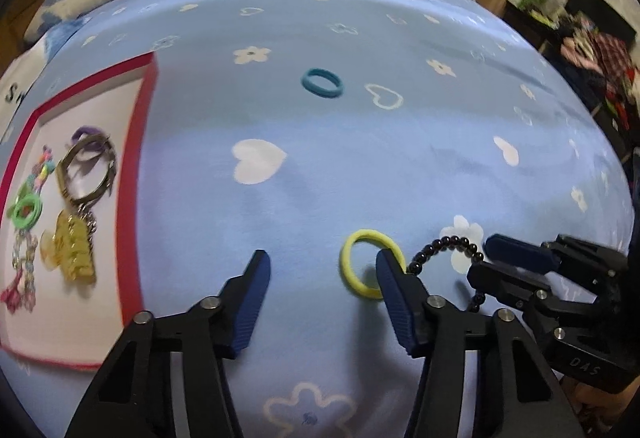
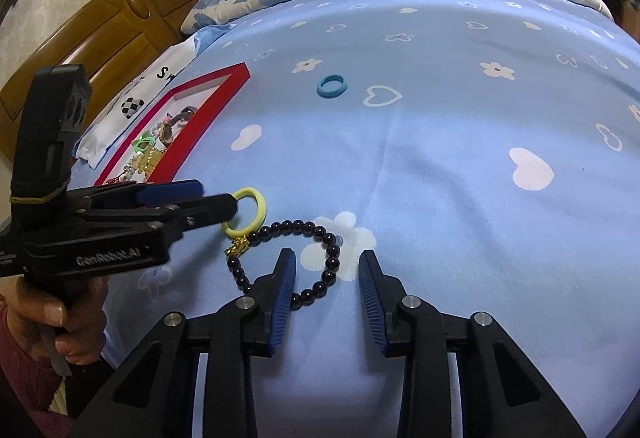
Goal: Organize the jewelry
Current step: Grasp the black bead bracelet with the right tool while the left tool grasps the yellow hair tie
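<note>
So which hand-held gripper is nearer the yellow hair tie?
Left. The left hand-held gripper has one finger inside the yellow hair tie; the right hand-held gripper straddles the beaded bracelet beside it.

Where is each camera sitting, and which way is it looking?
Left wrist: rides the left gripper, looking down at the bed sheet, red tray, yellow hair tie; own fingers and the right gripper show.
Right wrist: rides the right gripper, looking down at the bead bracelet; own fingers, the left gripper and a hand show.
Shared: sheet, tray, yellow tie, bracelet, blue hair tie.
</note>
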